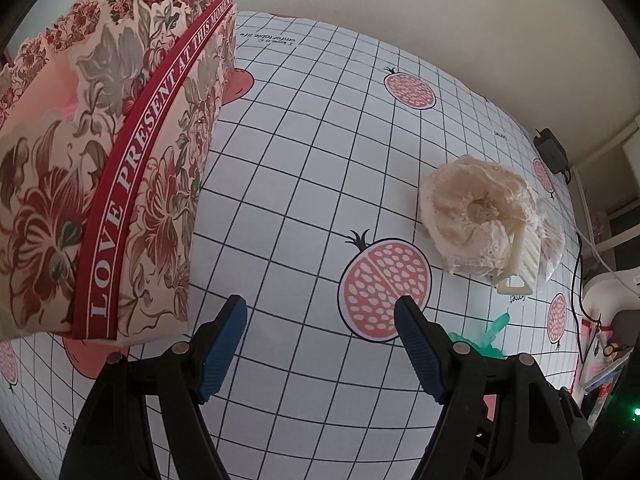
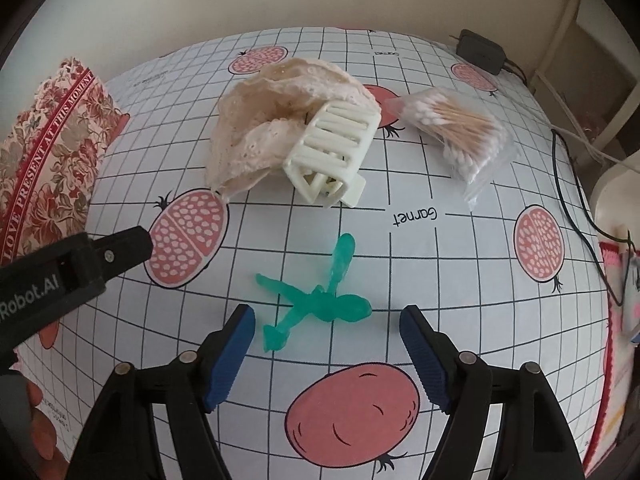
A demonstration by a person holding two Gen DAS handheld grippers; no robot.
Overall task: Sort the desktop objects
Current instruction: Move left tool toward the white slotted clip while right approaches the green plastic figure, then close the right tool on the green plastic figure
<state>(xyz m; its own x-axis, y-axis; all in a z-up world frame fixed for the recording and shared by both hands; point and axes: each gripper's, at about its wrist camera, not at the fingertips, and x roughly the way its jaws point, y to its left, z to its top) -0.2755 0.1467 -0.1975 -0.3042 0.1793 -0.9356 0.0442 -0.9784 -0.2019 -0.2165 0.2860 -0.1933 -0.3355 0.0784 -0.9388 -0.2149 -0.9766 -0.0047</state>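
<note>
- Clearly, sorting is only beginning: the green plastic clip (image 2: 316,304), cream hair claw (image 2: 332,152), lace scrunchie (image 2: 272,120) and bag of cotton swabs (image 2: 456,132) are all lying loose on the checked tablecloth (image 2: 440,264).
- Right gripper (image 2: 327,322) is hanging wide open and empty, the green clip sitting just ahead, between its fingertips.
- Left gripper (image 1: 320,312) is gaping too, gripping nothing; the floral gift box (image 1: 112,184) is standing just to its left, likely the destination.
- Nothing is showing inside the box, so everything is probably waiting.
</note>
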